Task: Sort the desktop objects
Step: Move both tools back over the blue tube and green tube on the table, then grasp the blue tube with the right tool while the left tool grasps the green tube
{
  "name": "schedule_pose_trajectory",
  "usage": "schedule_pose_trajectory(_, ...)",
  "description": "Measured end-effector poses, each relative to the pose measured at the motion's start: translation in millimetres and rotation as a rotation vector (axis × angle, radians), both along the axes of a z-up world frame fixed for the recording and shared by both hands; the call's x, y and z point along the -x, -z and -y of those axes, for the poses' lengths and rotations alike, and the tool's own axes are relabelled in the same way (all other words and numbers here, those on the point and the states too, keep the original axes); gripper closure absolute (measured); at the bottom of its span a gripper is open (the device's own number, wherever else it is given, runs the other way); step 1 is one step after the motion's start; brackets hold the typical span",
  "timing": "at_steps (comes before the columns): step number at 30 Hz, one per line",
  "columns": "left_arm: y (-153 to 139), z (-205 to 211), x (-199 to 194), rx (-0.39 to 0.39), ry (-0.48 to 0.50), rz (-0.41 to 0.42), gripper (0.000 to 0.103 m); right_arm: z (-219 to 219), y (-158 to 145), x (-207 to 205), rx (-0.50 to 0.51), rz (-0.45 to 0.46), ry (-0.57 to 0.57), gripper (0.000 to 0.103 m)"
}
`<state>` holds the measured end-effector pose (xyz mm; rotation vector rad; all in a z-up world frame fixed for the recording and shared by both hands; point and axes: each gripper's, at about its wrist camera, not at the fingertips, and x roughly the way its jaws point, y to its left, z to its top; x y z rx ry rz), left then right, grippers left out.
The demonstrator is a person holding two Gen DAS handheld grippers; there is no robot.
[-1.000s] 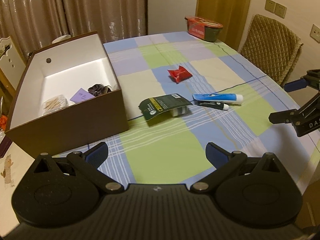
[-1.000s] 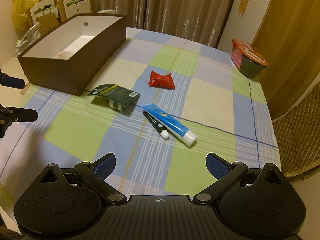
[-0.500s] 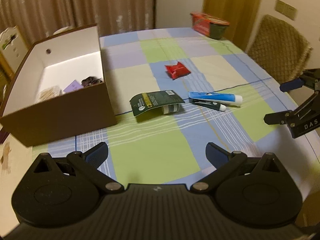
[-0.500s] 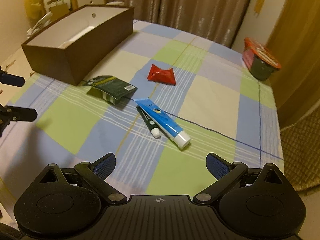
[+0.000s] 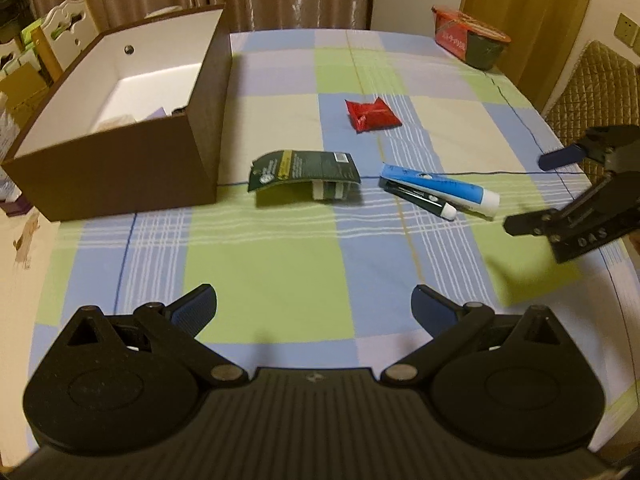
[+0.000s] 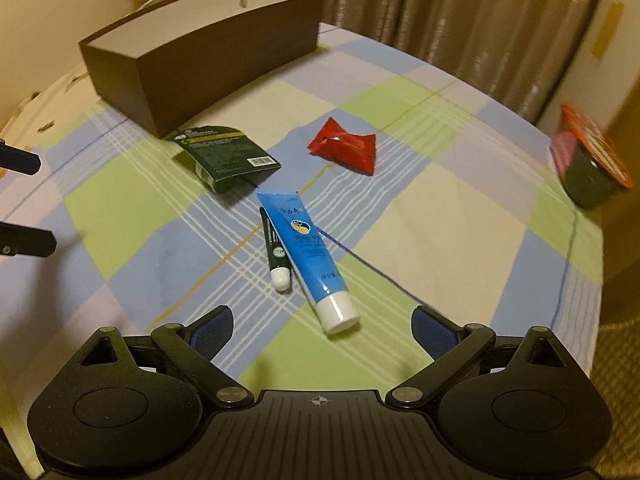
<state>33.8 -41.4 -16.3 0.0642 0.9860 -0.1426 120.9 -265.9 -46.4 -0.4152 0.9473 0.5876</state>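
Desktop objects lie partly sorted, by the look of it: a few small items show inside the brown box (image 5: 120, 168), while four things are left on the checked tablecloth (image 5: 272, 264).

Nearest, the left gripper (image 5: 314, 306) hangs over the near edge of the desk with its jaws spread wide and nothing between them. The right gripper (image 6: 322, 326) is likewise wide and empty, low over the cloth, its pads flanking the capped end of the blue tube (image 6: 306, 258), which sits just ahead of them. I judge this tube the likely next pick.

Touching the blue tube's side lies a thin dark tube (image 6: 274, 252) with a white cap, so a clean grasp may need care not to drag both. Beyond them, nearer the box, rests a dark green packet (image 5: 304, 170), one end raised off the cloth. Farther toward the middle of the desk lies a red sachet (image 5: 372, 114).

At the far right edge stands a red-lidded bowl (image 5: 474, 42); whether it belongs to the sorting I cannot tell.
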Motion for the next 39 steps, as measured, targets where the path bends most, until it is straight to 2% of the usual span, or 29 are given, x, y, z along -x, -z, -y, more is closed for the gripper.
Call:
schedule_pose_trajectory(13,16,8,-13,-0.006,-0.033,-0.032,0.001,-2,23,-31,0.027,-0.046,-0.083,0.005)
schedule_pose_trajectory(14,16,8,-15,-0.009,-0.032,-0.031,0.001,-2,24,-33,0.027,-0.047,-0.082,0.006)
schedule_pose_trajectory(15,16,8,-17,-0.01,-0.032,-0.029,0.001,-3,25,-35,0.026,-0.058,-0.086,0.022)
schedule_pose_trajectory(16,17,8,-19,-0.007,-0.034,-0.03,0.001,-3,26,-37,0.026,-0.069,-0.089,0.029)
schedule_pose_trajectory(21,20,9,-29,0.001,-0.032,-0.038,0.001,-4,32,-45,0.044,-0.079,-0.12,0.032)
schedule_pose_trajectory(22,21,10,-30,0.002,-0.03,-0.04,0.001,-4,33,-47,0.043,-0.082,-0.124,0.036)
schedule_pose_trajectory(23,22,10,-32,0.003,-0.028,-0.042,0.001,-4,34,-49,0.042,-0.085,-0.129,0.047)
schedule_pose_trajectory(24,23,12,-33,0.004,-0.025,-0.045,0.001,-3,34,-51,0.042,-0.088,-0.134,0.051)
schedule_pose_trajectory(33,31,24,-45,0.013,-0.004,-0.058,0.001,-13,43,-63,0.046,-0.107,-0.21,0.053)
schedule_pose_trajectory(35,31,28,-47,0.016,0.001,-0.056,0.001,-15,46,-66,0.039,-0.121,-0.22,0.063)
schedule_pose_trajectory(39,31,34,-52,0.028,0.009,-0.043,0.001,-18,51,-69,0.033,-0.141,-0.221,0.072)
